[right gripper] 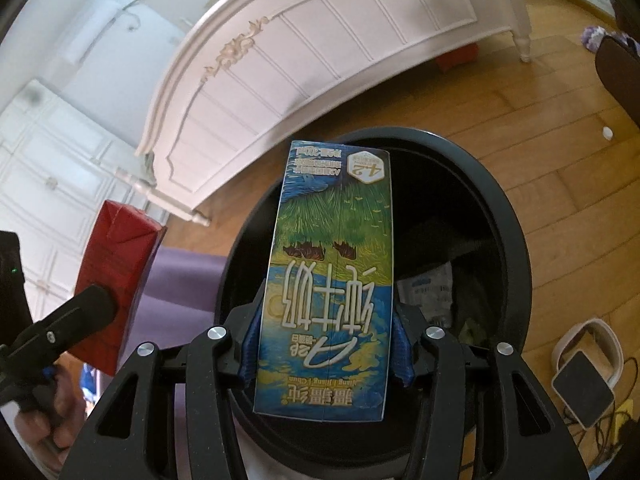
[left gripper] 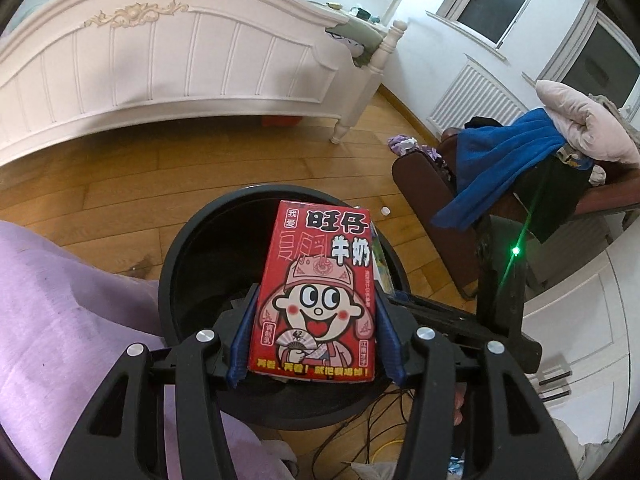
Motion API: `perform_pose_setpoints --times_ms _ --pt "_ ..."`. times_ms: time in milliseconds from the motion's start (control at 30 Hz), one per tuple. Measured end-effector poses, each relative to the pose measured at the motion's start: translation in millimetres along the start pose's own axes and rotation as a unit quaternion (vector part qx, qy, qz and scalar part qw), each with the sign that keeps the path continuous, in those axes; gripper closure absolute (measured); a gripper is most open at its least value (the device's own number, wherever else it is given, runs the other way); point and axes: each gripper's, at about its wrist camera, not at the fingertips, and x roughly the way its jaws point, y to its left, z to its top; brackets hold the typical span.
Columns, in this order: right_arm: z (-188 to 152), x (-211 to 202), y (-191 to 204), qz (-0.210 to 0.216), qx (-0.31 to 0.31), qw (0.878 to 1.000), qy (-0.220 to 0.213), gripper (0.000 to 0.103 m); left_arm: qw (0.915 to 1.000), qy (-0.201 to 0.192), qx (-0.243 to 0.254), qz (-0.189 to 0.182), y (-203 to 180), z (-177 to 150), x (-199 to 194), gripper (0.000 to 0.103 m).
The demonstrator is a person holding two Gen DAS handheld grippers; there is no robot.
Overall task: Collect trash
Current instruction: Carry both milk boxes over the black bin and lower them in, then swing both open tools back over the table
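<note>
My left gripper (left gripper: 316, 336) had its blue fingers (left gripper: 245, 340) clamped against both sides of the red milk carton (left gripper: 316, 292), held over the open black trash bin (left gripper: 192, 264). My right gripper (right gripper: 326, 344) gripped the blue-and-green milk carton (right gripper: 328, 280) the same way, above the bin's rim (right gripper: 508, 216), with crumpled wrappers (right gripper: 428, 288) lying inside. Beyond the bin stretched the wooden floor (left gripper: 120, 184), then the white bed footboard (left gripper: 160, 60).
</note>
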Motion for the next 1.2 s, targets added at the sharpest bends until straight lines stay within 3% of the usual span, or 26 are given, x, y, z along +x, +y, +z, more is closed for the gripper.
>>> perform_pose_setpoints --times_ms 33,100,167,333,467,567,633,767,967,1100,1200 --pt "-0.5 0.5 -0.3 -0.002 0.001 1.000 0.003 0.051 1.0000 0.000 0.000 0.001 -0.1 -0.1 0.0 0.050" --pt "0.7 -1.2 1.2 -0.007 0.005 1.000 0.000 0.032 1.0000 0.000 0.002 0.003 -0.7 -0.4 -1.3 0.043" --pt "0.4 -5.6 2.4 -0.007 0.005 1.000 -0.008 0.030 0.9999 -0.009 0.005 0.005 -2.0 -1.0 -5.1 0.021" --pt "-2.2 -11.6 11.8 -0.015 -0.010 1.000 -0.015 0.027 0.9993 -0.033 0.014 0.012 -6.2 -2.9 -18.9 0.010" --pt "-7.9 -17.2 24.6 -0.008 -0.026 0.999 -0.020 0.027 0.9986 -0.047 -0.011 0.024 -0.5 -6.7 -33.0 0.009" --pt "-11.5 -21.0 35.7 -0.003 -0.037 0.999 -0.024 0.023 0.9948 -0.078 -0.052 0.040 10.6 -12.0 -52.9 0.009" --pt "-13.8 -24.1 45.2 0.001 -0.046 0.999 -0.028 0.022 0.9877 -0.125 -0.081 0.046 20.3 -19.0 -73.8 0.009" --pt "-16.9 -29.6 69.5 0.013 -0.064 0.997 -0.035 0.019 0.9780 -0.183 -0.089 0.045 32.0 -36.1 -109.4 0.009" --pt "-21.8 -32.9 123.6 0.038 -0.103 0.993 -0.035 0.013 0.9572 -0.250 -0.112 0.091 55.8 -69.9 -162.1 0.006" --pt "-27.1 -30.7 165.2 0.051 -0.131 0.990 -0.029 0.013 0.9482 -0.265 -0.120 0.128 76.7 -96.7 -197.9 0.006" --pt "-35.7 -24.8 205.5 0.066 -0.162 0.985 -0.010 0.013 0.9466 -0.234 -0.136 0.175 100.8 -115.5 -222.0 0.006"
